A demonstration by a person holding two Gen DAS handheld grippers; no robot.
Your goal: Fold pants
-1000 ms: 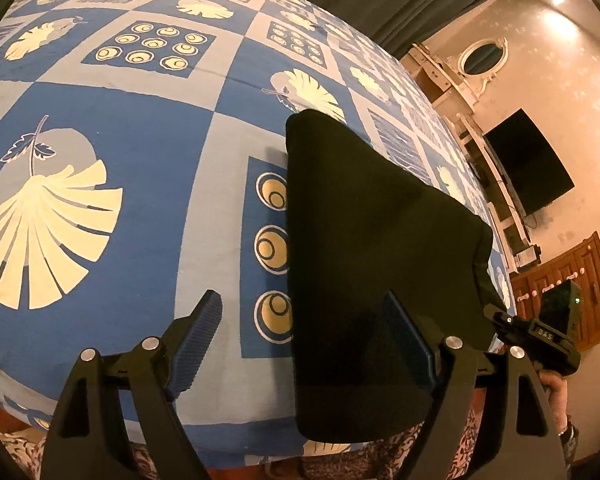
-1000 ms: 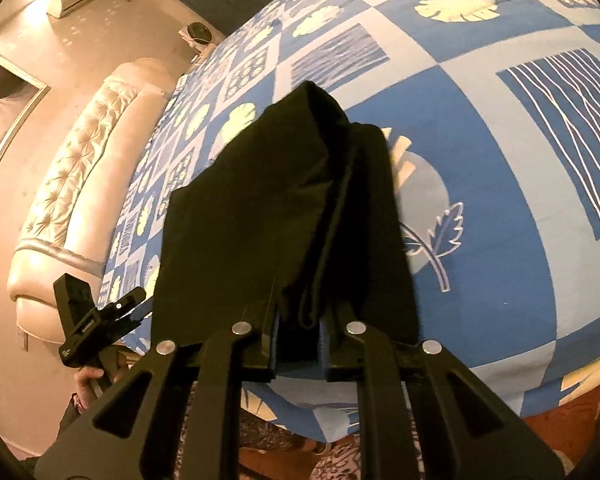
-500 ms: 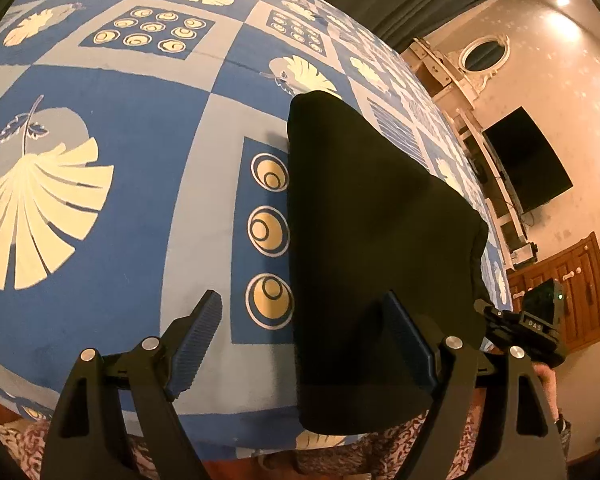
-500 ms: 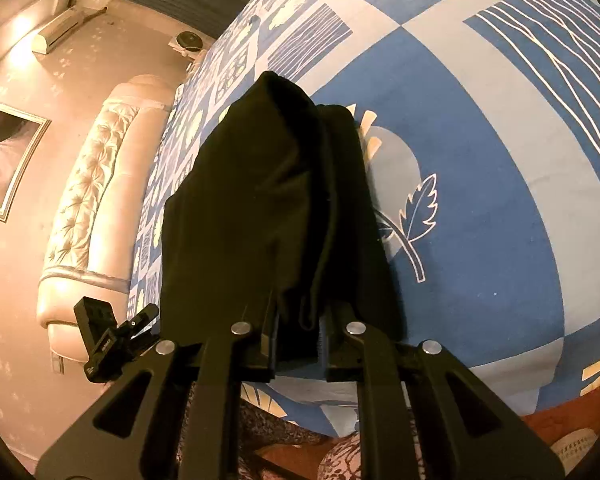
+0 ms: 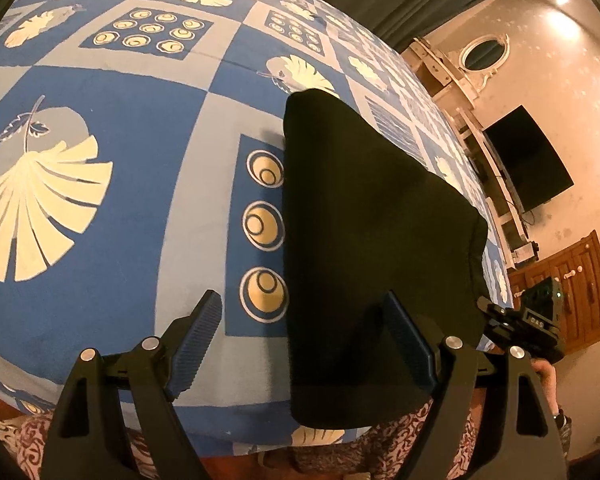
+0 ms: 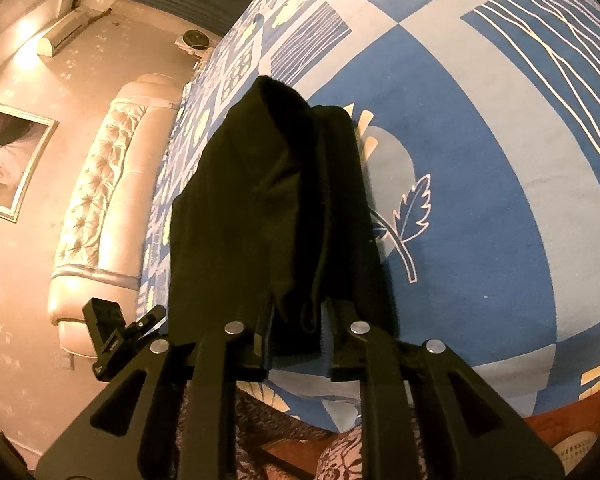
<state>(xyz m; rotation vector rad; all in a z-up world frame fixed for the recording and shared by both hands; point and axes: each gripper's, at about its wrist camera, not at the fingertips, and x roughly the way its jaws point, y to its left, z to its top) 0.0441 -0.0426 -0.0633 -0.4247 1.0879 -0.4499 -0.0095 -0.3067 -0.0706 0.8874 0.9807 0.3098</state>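
- The black, soft cloth pants (image 5: pixel 364 240) lie folded near the edge of the blue leaf-patterned bed (image 5: pixel 148 152).
- My right gripper (image 6: pixel 296 336) has its jaws clenched on a bunched edge; my left gripper (image 5: pixel 304 340) is released.
- They look limp and light, so I'd grip the near corners.

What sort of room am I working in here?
Most likely a home bedroom: the black pants lie on a bed with a blue patterned bedspread and tufted headboard, and a wall-mounted TV faces it.
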